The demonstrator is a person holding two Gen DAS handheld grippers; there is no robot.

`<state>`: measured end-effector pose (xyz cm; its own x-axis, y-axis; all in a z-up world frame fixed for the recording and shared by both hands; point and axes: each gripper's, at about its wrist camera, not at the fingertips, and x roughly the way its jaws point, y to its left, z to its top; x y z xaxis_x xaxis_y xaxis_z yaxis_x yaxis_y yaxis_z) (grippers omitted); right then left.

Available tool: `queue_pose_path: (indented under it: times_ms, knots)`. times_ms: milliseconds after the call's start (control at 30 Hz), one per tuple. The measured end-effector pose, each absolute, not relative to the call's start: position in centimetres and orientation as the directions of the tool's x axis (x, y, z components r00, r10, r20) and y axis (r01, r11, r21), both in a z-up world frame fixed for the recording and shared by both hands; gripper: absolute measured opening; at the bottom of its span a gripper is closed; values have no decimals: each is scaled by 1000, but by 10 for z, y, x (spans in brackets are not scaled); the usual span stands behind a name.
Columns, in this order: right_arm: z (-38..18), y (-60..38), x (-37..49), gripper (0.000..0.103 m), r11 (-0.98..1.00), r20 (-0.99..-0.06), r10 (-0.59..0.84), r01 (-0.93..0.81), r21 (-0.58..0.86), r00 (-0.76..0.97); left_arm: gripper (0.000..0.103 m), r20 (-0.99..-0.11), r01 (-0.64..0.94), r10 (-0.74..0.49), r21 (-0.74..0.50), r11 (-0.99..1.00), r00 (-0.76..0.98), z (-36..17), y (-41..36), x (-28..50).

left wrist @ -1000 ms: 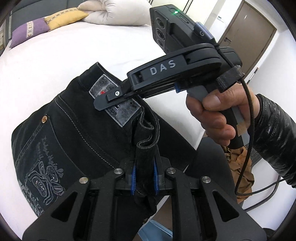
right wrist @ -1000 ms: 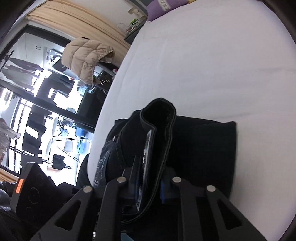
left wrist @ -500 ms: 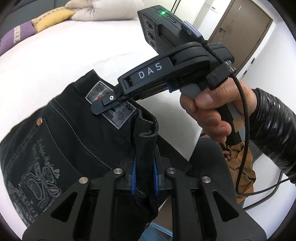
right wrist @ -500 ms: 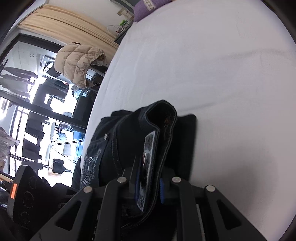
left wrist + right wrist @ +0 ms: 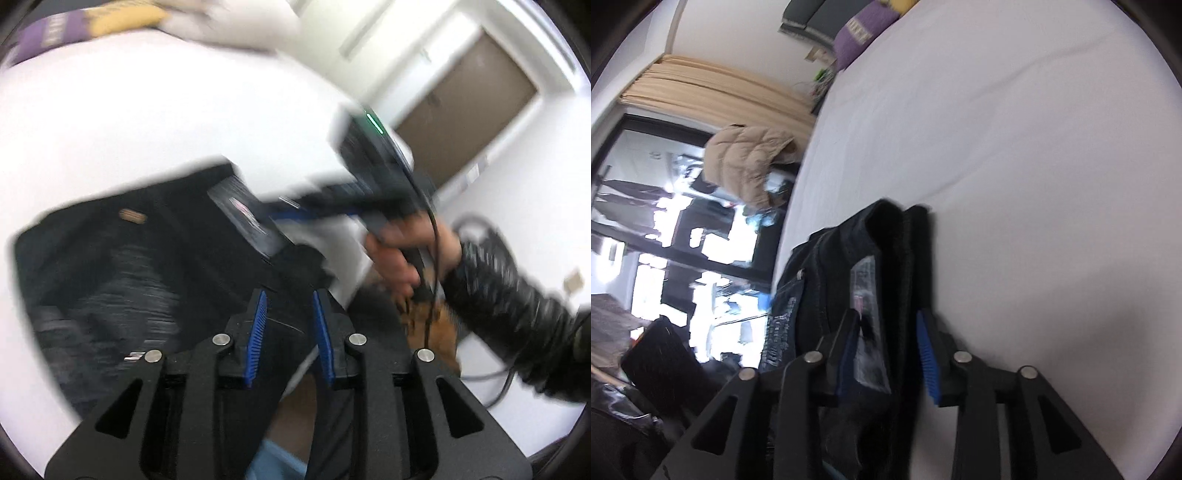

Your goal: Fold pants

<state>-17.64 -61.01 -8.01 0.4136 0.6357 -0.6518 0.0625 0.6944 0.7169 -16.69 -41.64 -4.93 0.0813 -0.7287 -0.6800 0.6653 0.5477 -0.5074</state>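
Lying folded on the white bed (image 5: 1034,155): black pants (image 5: 122,280), waistband end nearest both tools, leather patch (image 5: 247,218) showing. Released within the last second; waistband formerly pinched in each, jaws since opening. Left gripper (image 5: 290,332): parted, cloth no longer pressed. Right gripper (image 5: 886,354): wider apart, waistband between the pads, apparently unclamped. Fold judged set down; smoothing or withdrawal likely next.
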Motion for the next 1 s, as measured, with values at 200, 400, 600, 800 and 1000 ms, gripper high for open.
queue_pose_path:
  times_ms: [200, 400, 600, 800, 1000]
  knots:
    - [-37, -591, -186, 35, 697, -617, 651, -26, 717, 442, 24, -616, 484, -770, -628, 609, 170, -60, -362, -100]
    - [-86, -545, -180, 0, 739, -714, 647, 12, 674, 268, 22, -570, 310, -820, -773, 554, 43, -138, -353, -38]
    - [-109, -566, -185, 0, 633, -604, 720, 34, 774, 341, 19, -468, 356, -883, -819, 449, 38, -160, -331, -58]
    - [-112, -566, -187, 0, 626, -591, 720, 27, 779, 363, 19, -435, 492, -898, -768, 409, 67, -139, -317, -104]
    - [-118, -576, -200, 0, 611, -568, 723, 18, 791, 393, 19, -399, 560, -916, -768, 312, -37, -142, -304, -156]
